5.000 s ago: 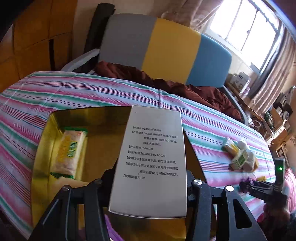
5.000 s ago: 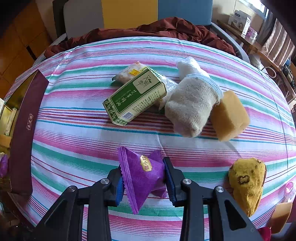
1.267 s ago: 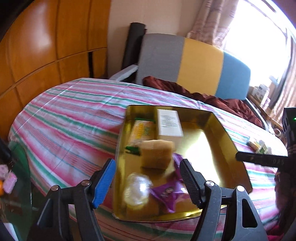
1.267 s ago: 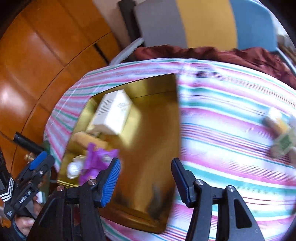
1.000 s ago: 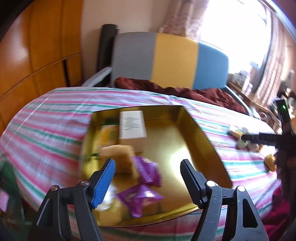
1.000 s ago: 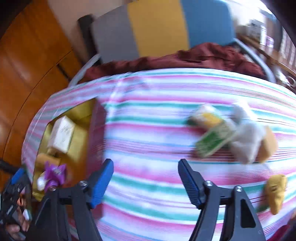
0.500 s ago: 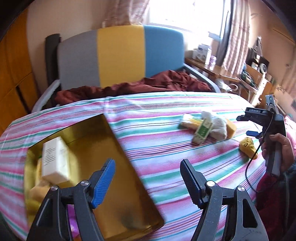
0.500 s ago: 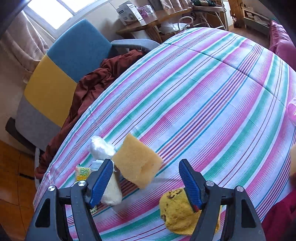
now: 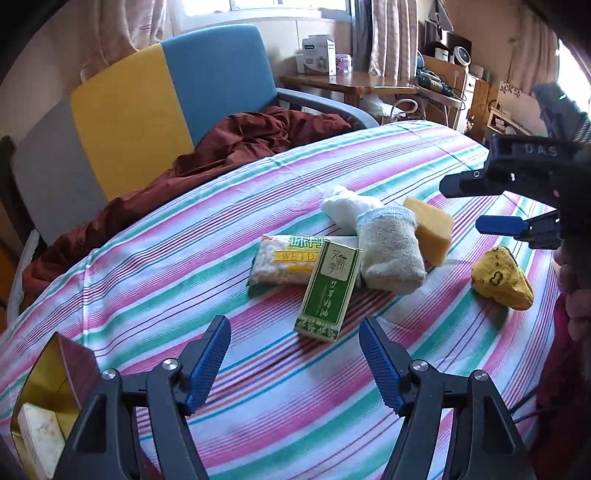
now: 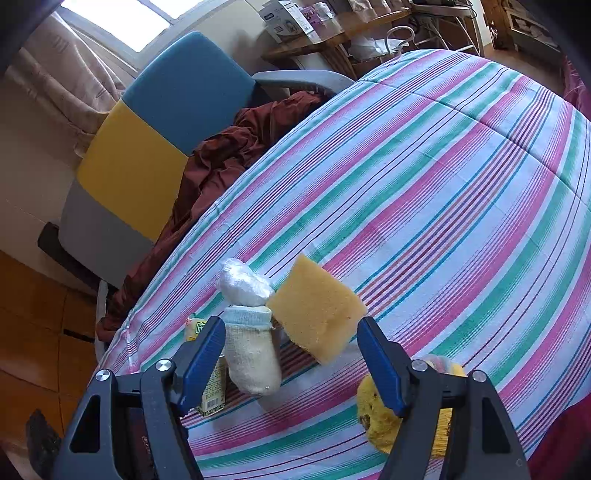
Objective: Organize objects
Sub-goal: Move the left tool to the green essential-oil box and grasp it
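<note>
A green box (image 9: 328, 291) is lying flat, overlapping a snack pack (image 9: 280, 264); a rolled sock (image 9: 389, 254) is leaning against a tilted sponge (image 9: 430, 229); a yellow toy (image 9: 500, 278) is sitting apart.

A grey, yellow and blue chair (image 9: 155, 110) holds crumpled maroon cloth (image 9: 236, 147); a cluttered wooden desk (image 9: 354, 83) stands behind.

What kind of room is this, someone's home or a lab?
Most likely a lived-in home, perhaps a bedroom or sitting room: a striped sheet covers the work surface, an armchair with a rumpled blanket stands behind it, and a curtained window and cluttered desk fill the back.
</note>
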### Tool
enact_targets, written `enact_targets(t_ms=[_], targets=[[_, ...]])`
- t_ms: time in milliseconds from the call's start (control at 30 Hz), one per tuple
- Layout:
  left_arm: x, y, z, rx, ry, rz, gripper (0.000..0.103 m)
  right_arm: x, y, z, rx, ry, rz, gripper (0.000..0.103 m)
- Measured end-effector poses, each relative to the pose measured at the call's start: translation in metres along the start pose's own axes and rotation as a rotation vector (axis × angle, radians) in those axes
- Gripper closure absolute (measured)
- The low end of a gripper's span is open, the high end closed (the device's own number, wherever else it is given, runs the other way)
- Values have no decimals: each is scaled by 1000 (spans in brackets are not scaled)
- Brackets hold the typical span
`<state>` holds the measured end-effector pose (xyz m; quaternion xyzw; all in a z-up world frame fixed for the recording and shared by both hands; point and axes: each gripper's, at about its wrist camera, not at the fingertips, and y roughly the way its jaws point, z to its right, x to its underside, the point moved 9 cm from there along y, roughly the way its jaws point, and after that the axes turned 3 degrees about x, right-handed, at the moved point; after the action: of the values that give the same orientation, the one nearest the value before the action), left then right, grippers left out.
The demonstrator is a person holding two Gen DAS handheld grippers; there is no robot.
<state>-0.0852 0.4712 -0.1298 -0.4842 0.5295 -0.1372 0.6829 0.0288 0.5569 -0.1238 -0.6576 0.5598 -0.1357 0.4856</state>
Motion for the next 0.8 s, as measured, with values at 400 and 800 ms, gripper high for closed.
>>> enact_targets(t_ms=[400, 800], targets=[[-7, 56, 3, 66, -95, -76, 72, -3, 5, 9, -2, 38, -15, 28], [77, -13, 28, 50, -171, -68, 72, -20, -13, 48, 9, 197, 64, 28]])
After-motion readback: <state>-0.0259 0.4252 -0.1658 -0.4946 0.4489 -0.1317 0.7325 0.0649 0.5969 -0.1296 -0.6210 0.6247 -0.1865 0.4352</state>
